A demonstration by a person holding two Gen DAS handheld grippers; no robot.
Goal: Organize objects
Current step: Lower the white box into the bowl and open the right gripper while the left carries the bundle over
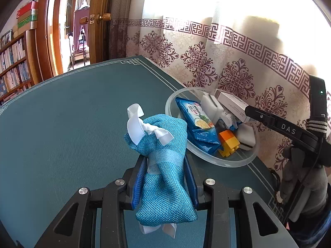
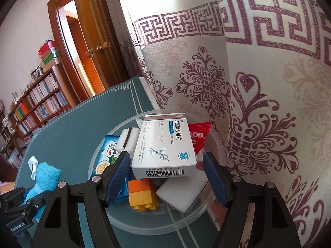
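While left hand-held gripper (image 1: 165, 171) clamps pouch (image 1: 163, 165) | right hand-held gripper (image 2: 165, 177) released | bowl (image 2: 144, 227): medicine box (image 2: 165, 144), blocks (image 2: 142, 194)

Pouch (image 1: 165, 177) clamped between left tongs (image 1: 165, 163): coarse woven cloth, slight sheen; white ribbon (image 1: 137, 126) on it is smooth satin. Tong arms: matt black plastic with bright metal rivets; blue ribbed pads (image 1: 191, 177). Counter (image 1: 72, 124) beneath: matt, fine-textured green covering. Ahead of right tongs (image 2: 165, 165): bowl (image 2: 97, 150) of frosted translucent plastic; white box (image 2: 163, 144) between the open pads, smooth printed card; snack wrapper (image 2: 107, 153) glossy film; toy bricks (image 2: 142, 194) smooth moulded plastic; white block (image 2: 182, 192) matt, foam-like. Curtain (image 2: 269, 103) beyond: matt cloth, glittery pattern.
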